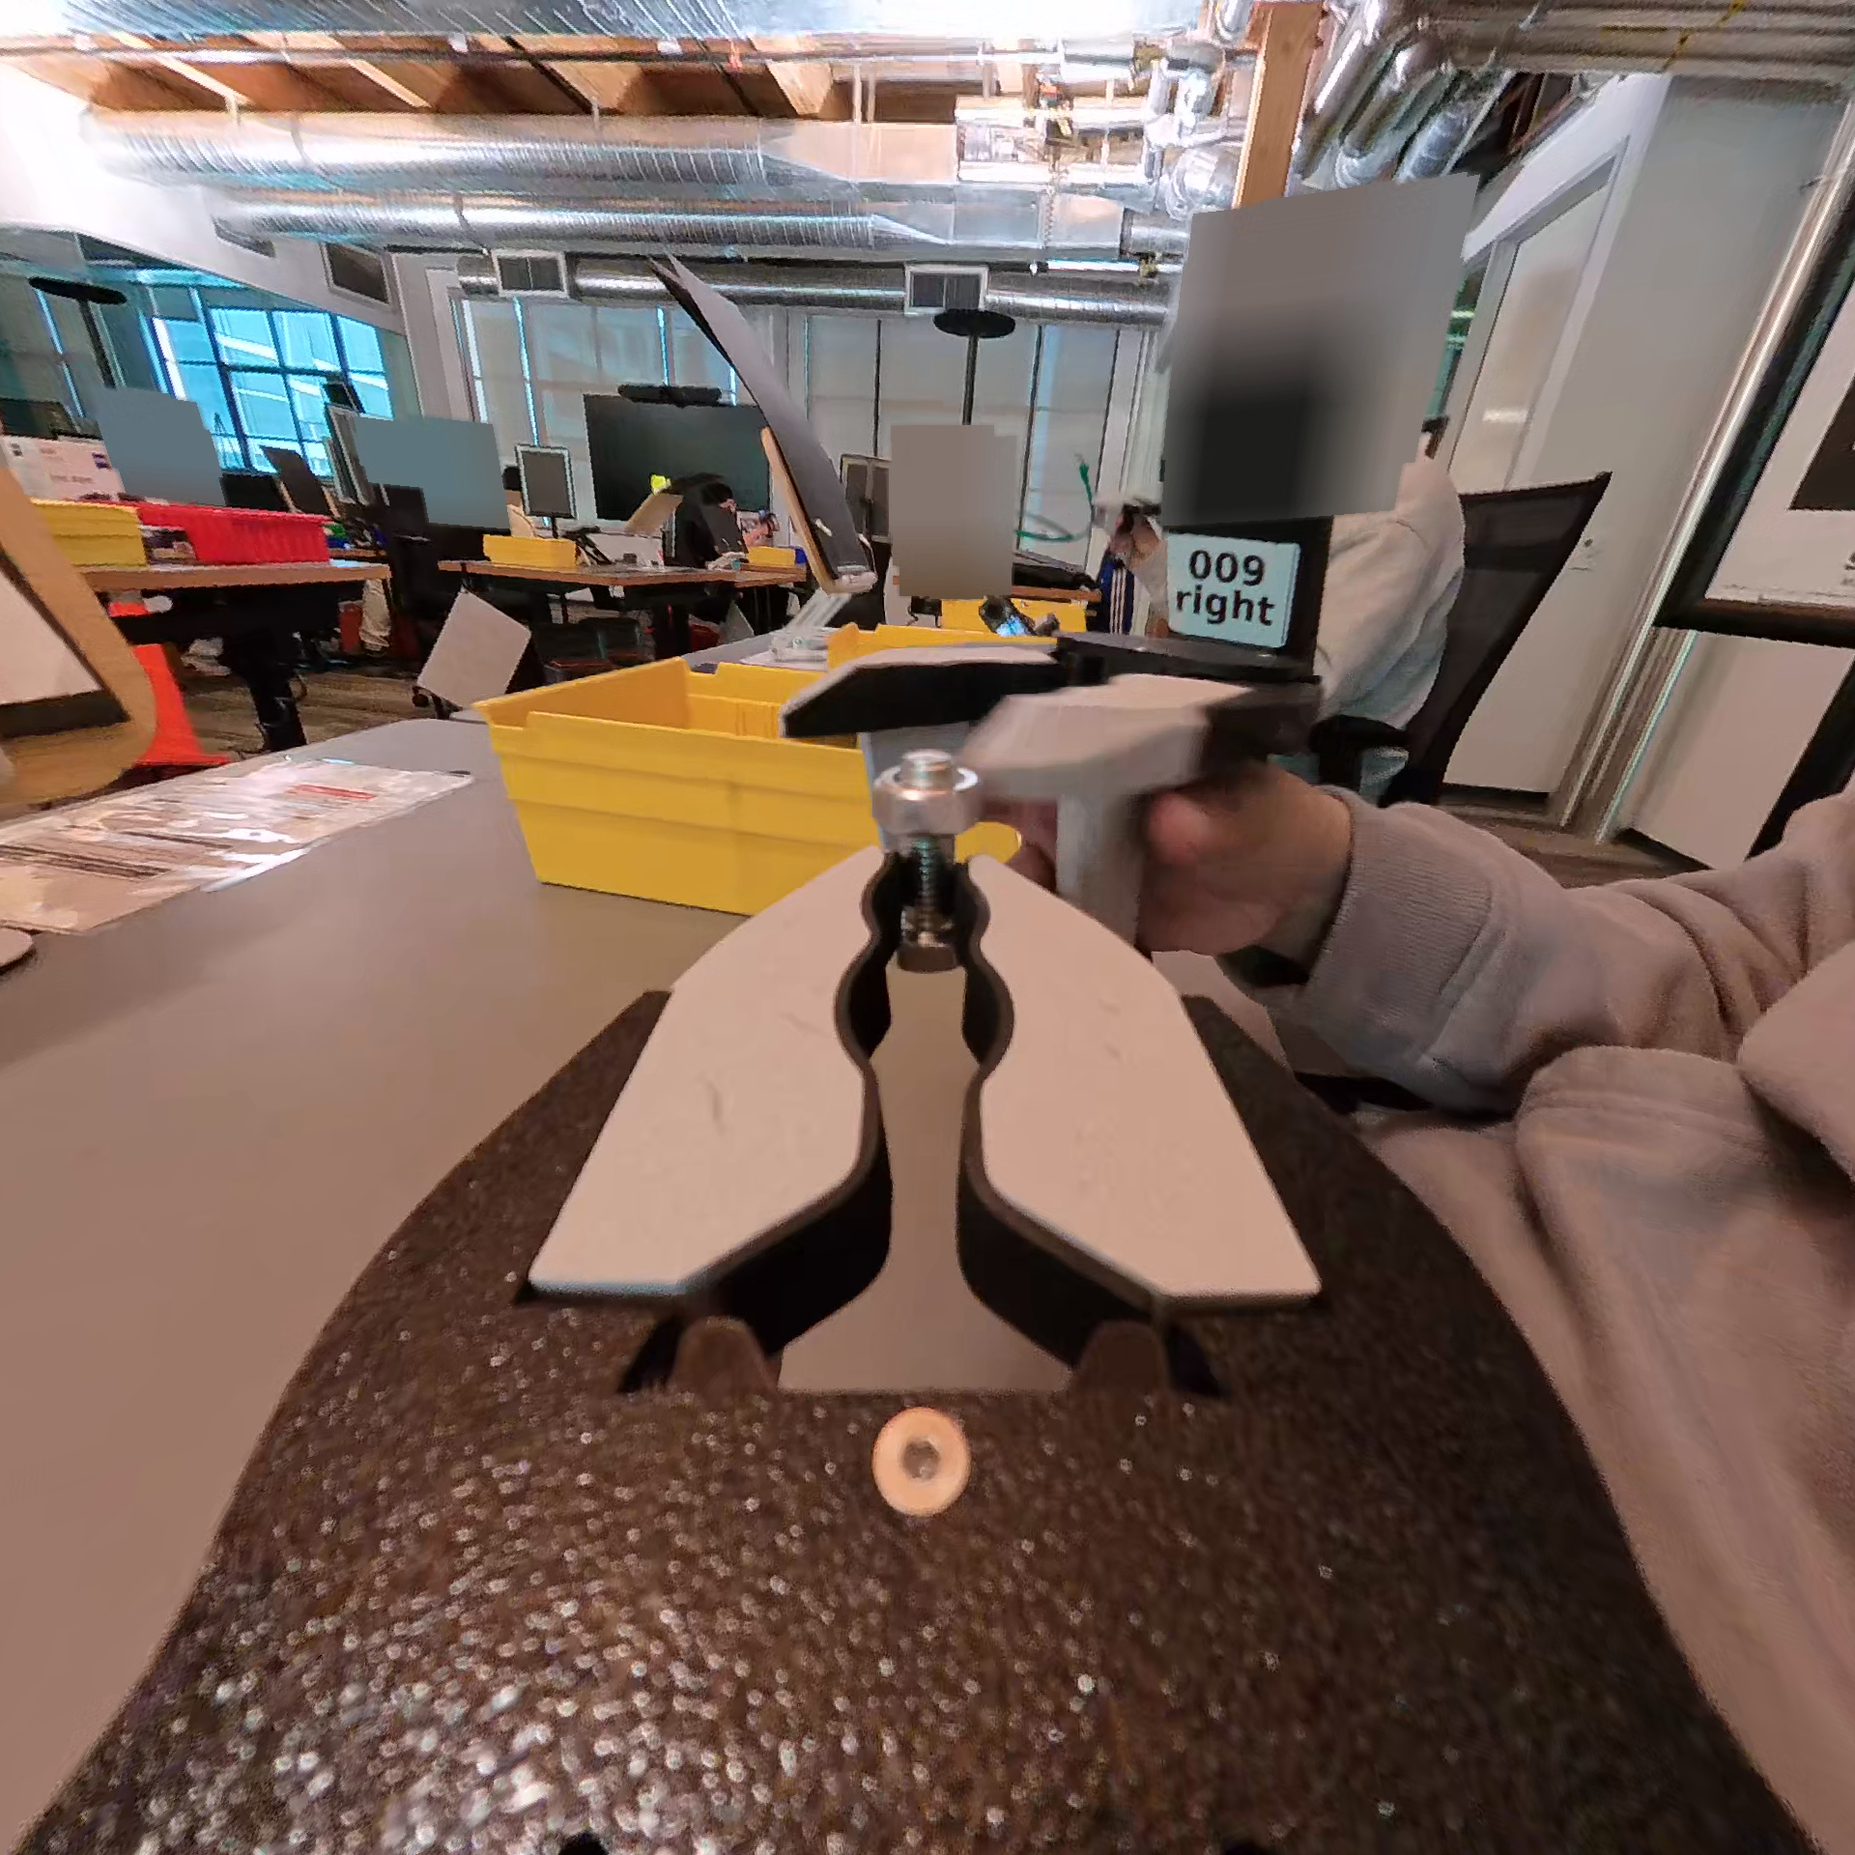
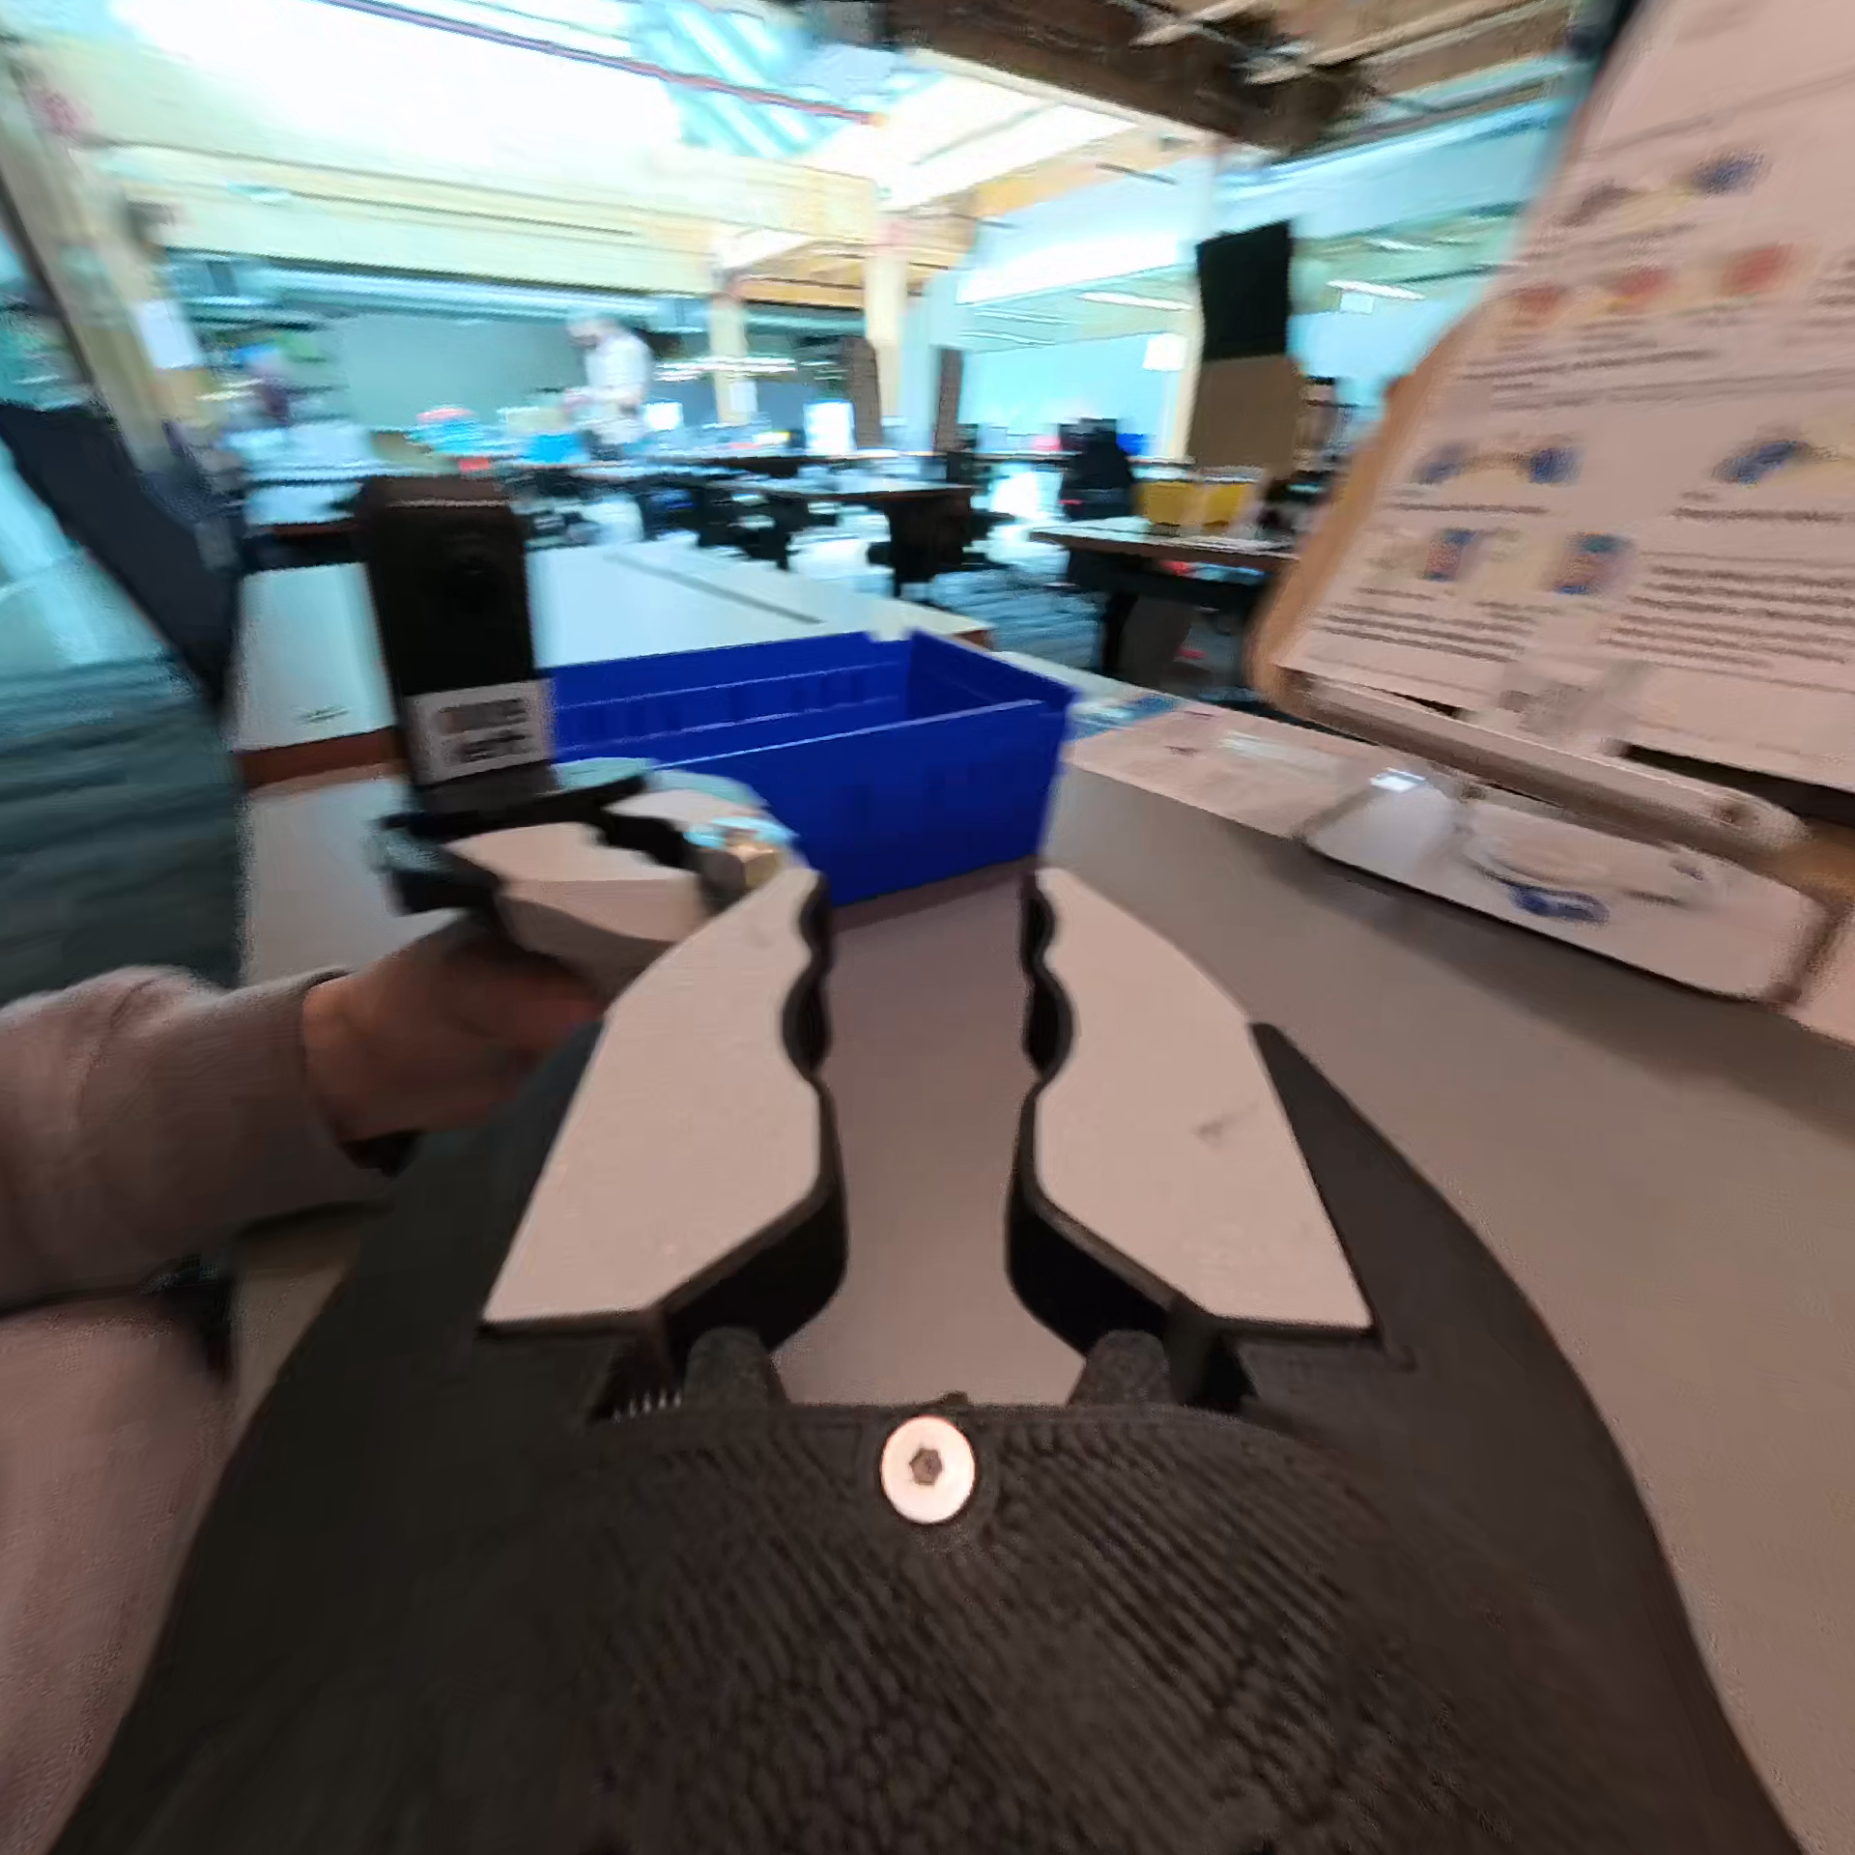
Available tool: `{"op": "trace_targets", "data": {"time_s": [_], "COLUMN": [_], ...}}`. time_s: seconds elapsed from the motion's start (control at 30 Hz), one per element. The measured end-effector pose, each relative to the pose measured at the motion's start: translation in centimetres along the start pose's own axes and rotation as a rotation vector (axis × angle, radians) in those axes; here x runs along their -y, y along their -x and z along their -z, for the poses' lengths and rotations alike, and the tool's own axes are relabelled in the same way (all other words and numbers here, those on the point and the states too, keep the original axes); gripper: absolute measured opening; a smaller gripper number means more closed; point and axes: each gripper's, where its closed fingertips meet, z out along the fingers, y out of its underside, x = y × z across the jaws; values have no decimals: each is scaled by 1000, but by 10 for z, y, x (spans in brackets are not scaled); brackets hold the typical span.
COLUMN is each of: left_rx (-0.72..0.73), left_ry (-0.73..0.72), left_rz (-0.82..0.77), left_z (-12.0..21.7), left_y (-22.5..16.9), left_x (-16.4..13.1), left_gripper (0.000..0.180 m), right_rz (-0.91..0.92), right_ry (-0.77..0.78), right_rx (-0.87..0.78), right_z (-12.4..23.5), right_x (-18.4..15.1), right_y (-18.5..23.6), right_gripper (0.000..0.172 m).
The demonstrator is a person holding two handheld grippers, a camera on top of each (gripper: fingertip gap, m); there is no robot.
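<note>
The left gripper [image 1: 925, 903] holds a steel bolt [image 1: 923, 883] upright, its jaws drawn narrow so the pads press on the threaded shank just above the hex head, which sits low in the scalloped notch between the fingertips. A hex nut [image 1: 925, 798] rides near the top of the thread, clear of the pads and just under the right gripper [image 2: 925, 903], which hovers beside it. That gripper's jaws stand wide with only the grey surface [image 2: 1305, 1154] between them; in its own blurred view the nut shows just off the left fingertip, not between the pads. The bolt looks small, rigid and fairly dense for its size. Smooth metal of that kind would likely slip or twist under a light pinch, so the threads and the flats of head and nut seem the surest places to grip. A yellow bin [image 1: 663, 783] stands behind the bolt on the surface, and a blue bin [image 2: 903, 763] lies beyond the open jaws.
</note>
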Motion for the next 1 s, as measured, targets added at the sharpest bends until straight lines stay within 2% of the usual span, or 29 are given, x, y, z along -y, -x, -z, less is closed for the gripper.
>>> {"op": "trace_targets", "data": {"time_s": [0.03, 0.07, 0.17, 0.23, 0.3, 0.4, 0.53, 0.57, 0.6, 0.7, 0.8, 0.93, 1.0], "left_rx": [-3, 8, 45, 46, 40, 39, 47, 36, 33, 50, 53, 55, 62], "left_ry": [-22, -25, 26, 25, 21, 19, -30, -56, -75, -34, -21, -7, -17], "left_rz": [-2, -1, -33, -36, -33, -38, -24, -20, -14, -15, -6, -31, -41], "left_z": [3, 5, 2, -2, -5, -6, -2, 0, 2, 0, -6, -9, -7], "left_y": [0, 2, 4, 1, -2, -4, -2, -2, -2, 2, 1, -4, -5], "left_x": [4, 5, 0, -1, -3, -2, 8, 11, 13, 6, 1, 1, 5], "left_gripper": [8, 8, 8, 8, 8, 8, 8, 8, 8, 8, 8, 8, 9], "right_rz": [-14, -15, -82, -52, 0, 54, -11, -25, -23, -90, -48, 8, 0], "right_ry": [-19, -40, -94, -133, -77, -44, -55, -40, -46, -90, -104, -68, -60], "right_rx": [-79, -73, 143, 178, 210, 161, 71, 4, -43, 90, 176, 155, 92], "right_z": [5, 9, 12, 7, -1, -9, -5, -1, 4, 11, 4, -10, -13], "right_x": [2, 3, 14, 21, 14, 7, 9, 6, 6, 14, 18, 10, 6], "right_y": [-18, -22, 7, 23, 37, 38, 14, -1, -13, -1, 26, 36, 25], "right_gripper": [49, 47, 45, 46, 49, 46, 51, 38, 46, 50, 52, 51, 47]}}
